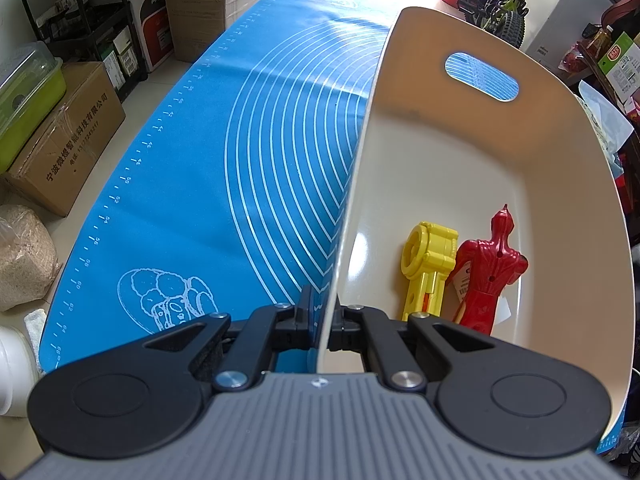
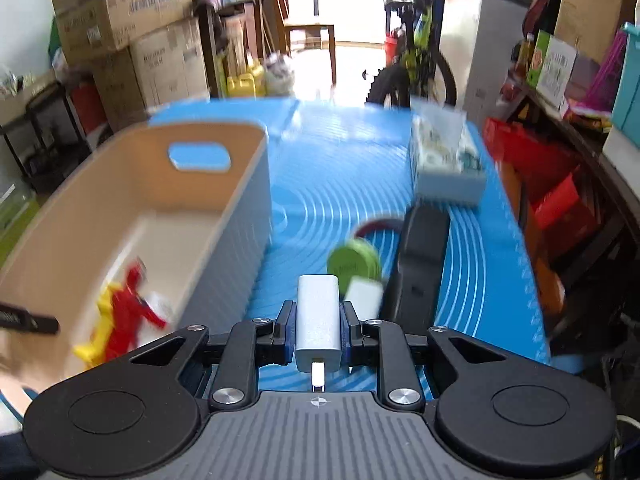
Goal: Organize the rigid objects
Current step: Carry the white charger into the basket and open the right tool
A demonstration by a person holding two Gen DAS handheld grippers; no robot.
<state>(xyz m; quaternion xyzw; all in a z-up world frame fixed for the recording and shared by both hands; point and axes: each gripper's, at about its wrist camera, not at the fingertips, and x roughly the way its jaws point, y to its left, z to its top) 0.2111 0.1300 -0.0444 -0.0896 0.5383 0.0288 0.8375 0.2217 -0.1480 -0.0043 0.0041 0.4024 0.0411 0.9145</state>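
Blue silicone baking mat over the whole work surface, printed with white concentric rings, a ruler scale down one edge and a bread drawing near the corner. Cream plastic bin standing on the mat, oval handle cut-out in the far wall. Left gripper pressed together on the bin's near rim, wall edge pinched between the pads. Inside the bin, on the floor at the near end: yellow toy and red figure, side by side and touching. Right gripper pinching a silver rectangular power bank, short connector at its near end, held above the mat just beside the bin's ribbed outer wall. On the mat beyond it: green round lid-like disc, small white block, long black case, dark red ring, all close together; blurred, so contact cannot be told. Tissue-style box farther back. Around the table: stacked cardboard boxes, black shelving, yellow jugs, a bicycle, bright doorway beyond, pale tiled floor.
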